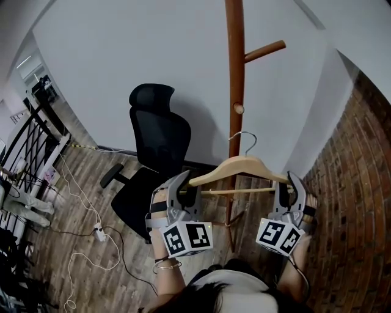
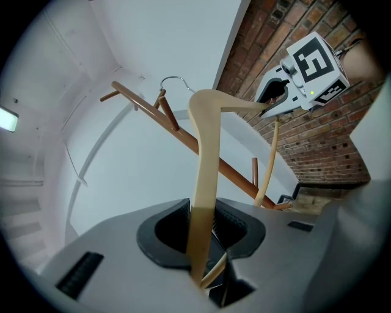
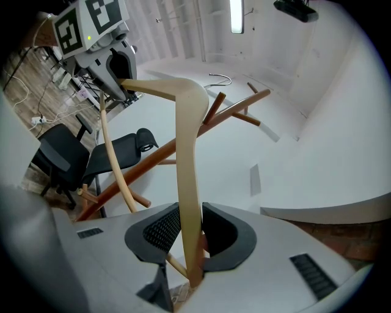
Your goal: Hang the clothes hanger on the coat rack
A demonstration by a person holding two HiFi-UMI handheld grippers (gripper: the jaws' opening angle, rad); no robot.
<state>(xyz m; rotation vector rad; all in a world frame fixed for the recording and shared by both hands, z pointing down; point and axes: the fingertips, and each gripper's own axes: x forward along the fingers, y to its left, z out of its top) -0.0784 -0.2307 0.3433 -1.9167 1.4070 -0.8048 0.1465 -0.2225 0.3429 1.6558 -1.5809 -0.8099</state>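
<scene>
Two marker-cubed grippers, left (image 1: 188, 187) and right (image 1: 288, 189), clamp the hanger (image 1: 235, 164).

Even, diffuse indoor light is filling all three views. A ceiling strip lamp (image 3: 236, 15) is blowing out to white in the right gripper view. The office chair (image 1: 156, 131) is casting a soft shadow on the white wall (image 1: 122, 49). The coat rack (image 1: 234, 73) is showing sharp in the head view. Fisheye distortion is curving straight edges, dark vignetting is ringing both gripper views, and the nearest foreground is rendering soft.
</scene>
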